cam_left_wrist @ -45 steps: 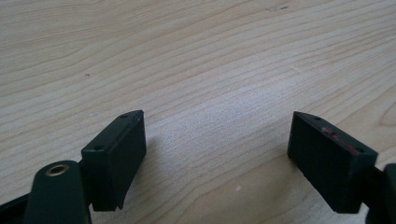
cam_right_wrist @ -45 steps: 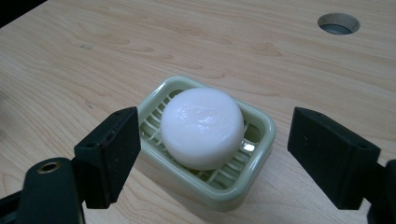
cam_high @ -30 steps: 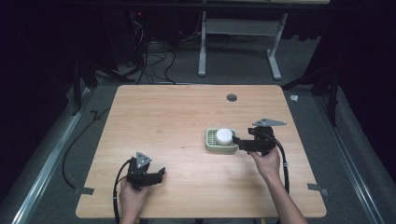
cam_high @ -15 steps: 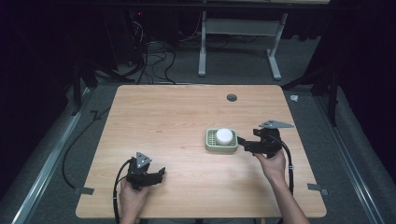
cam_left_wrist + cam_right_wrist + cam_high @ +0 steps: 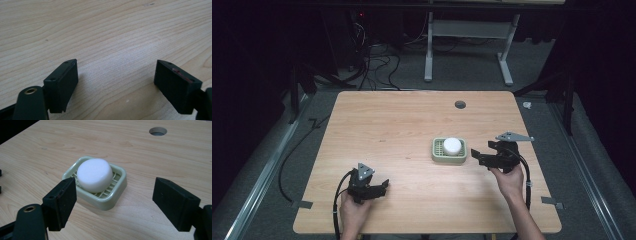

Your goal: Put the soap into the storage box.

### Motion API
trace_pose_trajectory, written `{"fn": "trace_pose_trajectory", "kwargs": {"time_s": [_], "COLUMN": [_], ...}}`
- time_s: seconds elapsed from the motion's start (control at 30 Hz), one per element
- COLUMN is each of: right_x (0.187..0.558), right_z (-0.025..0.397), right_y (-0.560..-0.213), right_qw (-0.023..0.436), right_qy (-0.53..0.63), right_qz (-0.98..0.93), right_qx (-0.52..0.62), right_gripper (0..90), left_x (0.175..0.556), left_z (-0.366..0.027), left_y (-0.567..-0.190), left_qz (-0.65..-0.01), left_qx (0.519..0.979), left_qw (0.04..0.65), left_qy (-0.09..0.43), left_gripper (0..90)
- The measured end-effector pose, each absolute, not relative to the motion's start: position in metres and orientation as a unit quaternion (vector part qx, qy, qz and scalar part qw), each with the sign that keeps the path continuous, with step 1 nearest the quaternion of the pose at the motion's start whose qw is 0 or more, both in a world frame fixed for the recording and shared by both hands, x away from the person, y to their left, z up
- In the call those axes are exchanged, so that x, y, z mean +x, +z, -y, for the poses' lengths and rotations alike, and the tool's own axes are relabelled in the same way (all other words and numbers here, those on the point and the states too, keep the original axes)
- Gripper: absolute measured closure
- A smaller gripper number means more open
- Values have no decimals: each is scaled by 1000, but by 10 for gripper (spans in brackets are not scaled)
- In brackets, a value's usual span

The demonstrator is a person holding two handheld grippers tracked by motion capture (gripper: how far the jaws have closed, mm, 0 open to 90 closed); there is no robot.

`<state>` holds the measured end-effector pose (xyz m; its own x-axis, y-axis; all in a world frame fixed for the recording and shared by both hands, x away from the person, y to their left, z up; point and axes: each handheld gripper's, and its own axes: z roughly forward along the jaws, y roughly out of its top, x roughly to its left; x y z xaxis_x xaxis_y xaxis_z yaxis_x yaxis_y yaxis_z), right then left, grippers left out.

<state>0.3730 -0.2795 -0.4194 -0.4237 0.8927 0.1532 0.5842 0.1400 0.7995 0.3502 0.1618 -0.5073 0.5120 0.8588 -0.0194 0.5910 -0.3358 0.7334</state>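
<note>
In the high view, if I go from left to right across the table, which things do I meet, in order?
Left gripper → green soap dish with the white round soap in it → right gripper, jaws open toward the dish → grey three-cornered plate on that gripper.

A light wooden rectangular table (image 5: 402, 130) is standing on grey carpeted floor (image 5: 272, 200); a white metal frame (image 5: 467, 35) and tangled black cables (image 5: 377, 65) are lying beyond in darkness.
</note>
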Motion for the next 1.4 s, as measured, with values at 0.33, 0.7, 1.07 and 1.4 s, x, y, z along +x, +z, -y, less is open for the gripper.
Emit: {"fn": "trace_pose_trajectory", "kwargs": {"time_s": [0.33, 0.7, 1.07, 1.4], "right_x": [364, 355, 344, 337], "right_z": [288, 297, 308, 314], "right_y": [-422, -424, -431, -439], "right_qw": [185, 186, 183, 181], "right_qy": [423, 425, 424, 424], "right_qz": [-726, -722, -713, -708], "right_qx": [510, 514, 528, 535], "right_gripper": [202, 203, 204, 205], "left_x": [350, 350, 350, 350], "left_z": [-162, -162, -162, -162], "left_y": [-507, -507, -507, -507], "left_qz": [-456, -456, -456, -456], "left_qx": [795, 795, 795, 795], "left_qw": [352, 352, 352, 352], "left_qy": [190, 190, 190, 191], "left_gripper": [198, 198, 198, 197]}}
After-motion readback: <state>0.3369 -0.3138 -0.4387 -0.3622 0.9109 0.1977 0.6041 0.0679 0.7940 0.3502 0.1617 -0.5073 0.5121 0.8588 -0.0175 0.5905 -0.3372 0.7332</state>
